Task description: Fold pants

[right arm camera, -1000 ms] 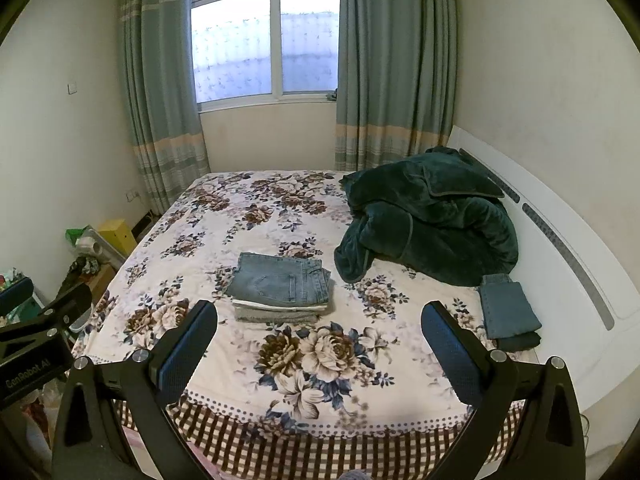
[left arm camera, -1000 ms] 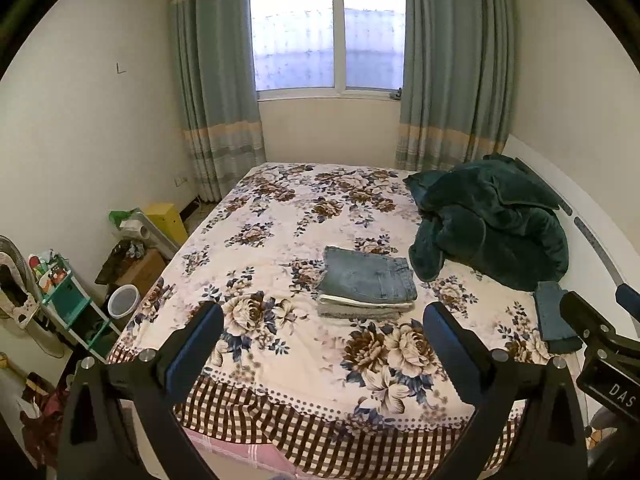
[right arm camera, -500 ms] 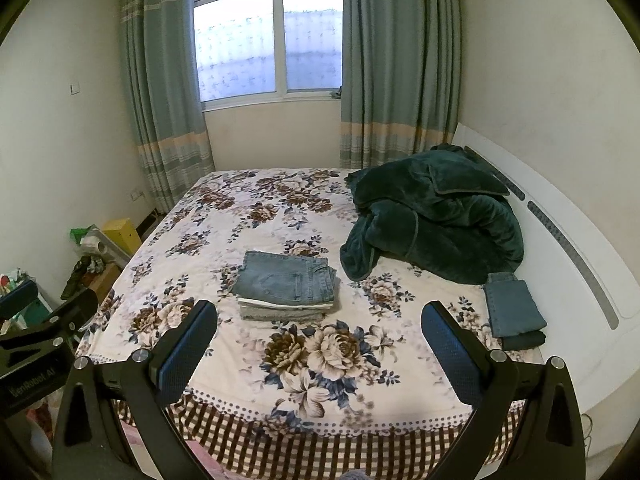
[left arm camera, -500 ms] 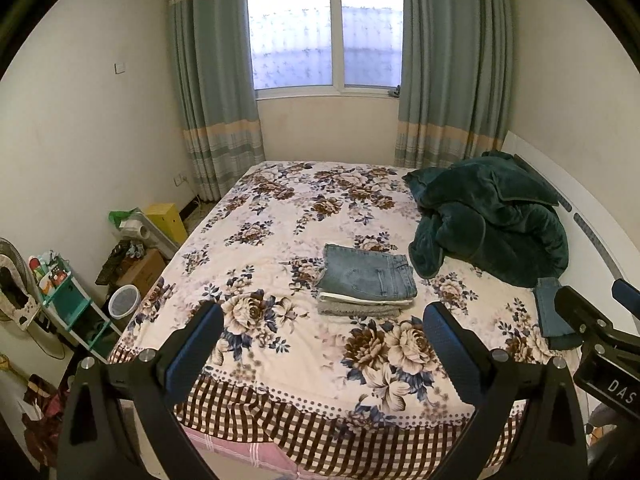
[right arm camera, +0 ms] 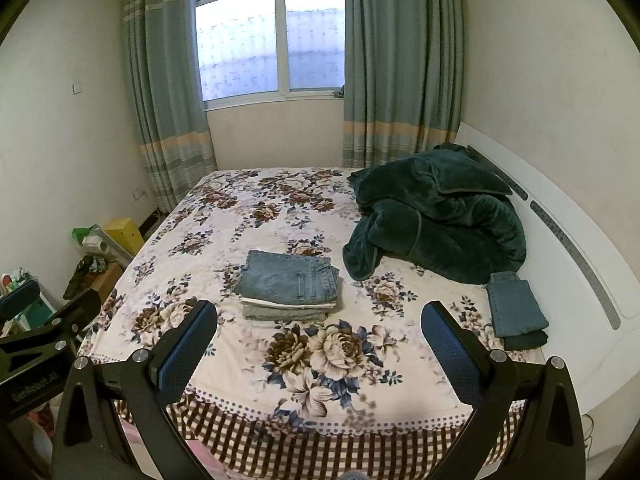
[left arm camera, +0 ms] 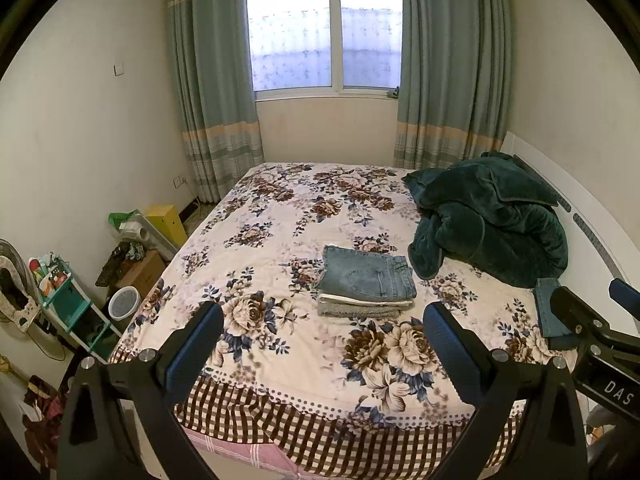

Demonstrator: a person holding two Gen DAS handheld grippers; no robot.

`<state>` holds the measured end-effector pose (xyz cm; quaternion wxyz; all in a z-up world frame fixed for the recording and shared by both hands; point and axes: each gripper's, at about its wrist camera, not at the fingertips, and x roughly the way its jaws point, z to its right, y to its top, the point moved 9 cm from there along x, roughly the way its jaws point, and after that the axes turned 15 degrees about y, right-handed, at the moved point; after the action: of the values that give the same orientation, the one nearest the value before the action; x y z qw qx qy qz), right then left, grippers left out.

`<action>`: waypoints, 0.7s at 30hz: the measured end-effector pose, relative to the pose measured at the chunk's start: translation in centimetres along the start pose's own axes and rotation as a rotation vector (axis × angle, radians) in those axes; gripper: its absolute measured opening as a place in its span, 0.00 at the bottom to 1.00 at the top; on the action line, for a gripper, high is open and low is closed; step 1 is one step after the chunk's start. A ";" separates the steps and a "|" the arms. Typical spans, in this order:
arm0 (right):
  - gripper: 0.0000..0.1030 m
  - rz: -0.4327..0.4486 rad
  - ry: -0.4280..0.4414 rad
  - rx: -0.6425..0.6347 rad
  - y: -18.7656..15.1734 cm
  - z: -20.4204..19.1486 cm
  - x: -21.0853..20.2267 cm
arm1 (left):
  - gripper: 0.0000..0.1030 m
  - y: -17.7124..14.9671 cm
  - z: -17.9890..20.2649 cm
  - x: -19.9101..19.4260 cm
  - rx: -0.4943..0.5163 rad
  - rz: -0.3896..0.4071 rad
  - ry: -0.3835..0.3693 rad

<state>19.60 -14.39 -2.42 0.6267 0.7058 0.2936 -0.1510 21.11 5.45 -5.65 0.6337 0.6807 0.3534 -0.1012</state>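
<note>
Looking over the bed (left arm camera: 280,344), I see its quilted floral cover with a brown checked border filling most of both views, soft and padded, so anything pressed into it will sink a little. Against the white headboard (right arm camera: 568,240) on my right lies a heap of dark green plush blanket (right arm camera: 436,216), thick and rumpled, its nearest fold just beside the pants.

Next in size is the stack of folded pants (left arm camera: 366,284) near the middle of the bed: blue denim jeans (right arm camera: 288,278) on top, back pocket and waistband showing, over a pale layer and a grey garment beneath. I judge the denim fairly heavy and stiff for cloth, grippy rather than slick, holding a crease well; the waistband and seams are the thick, firm places to pinch, while a single layer of leg would sag and drag. Nothing here is fragile. The stack looks square and finished, so I take the folding to be done or nearly so.

A smaller folded pile (right arm camera: 516,308), teal-blue over something dark, rests by the headboard, well apart from the main stack.

Smallest are my own tools. My left gripper (left arm camera: 322,338) hangs above the foot of the bed with its blue-padded fingers (left arm camera: 192,348) spread wide and nothing between them. My right gripper (right arm camera: 318,338) is likewise spread wide and empty, well short of the pants.
</note>
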 end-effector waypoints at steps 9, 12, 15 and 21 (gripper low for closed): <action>1.00 0.001 0.004 0.002 0.0 -0.4 0.0 | 0.99 0.1 -0.1 0.1 0.000 0.000 -0.004; 1.00 0.002 0.009 0.000 -0.1 -1.1 0.2 | 0.99 0.2 -0.1 0.2 0.001 -0.001 -0.005; 1.00 0.002 0.007 0.001 -0.1 -1.1 0.1 | 0.99 0.3 -0.1 0.2 0.005 0.003 -0.006; 1.00 0.000 0.013 0.002 -0.3 -2.0 0.2 | 0.99 0.3 0.0 -0.1 0.000 0.009 -0.004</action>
<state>19.28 -12.42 -2.45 0.6241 0.7075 0.2973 -0.1467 21.25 5.42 -5.32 0.6347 0.6822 0.3490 -0.1000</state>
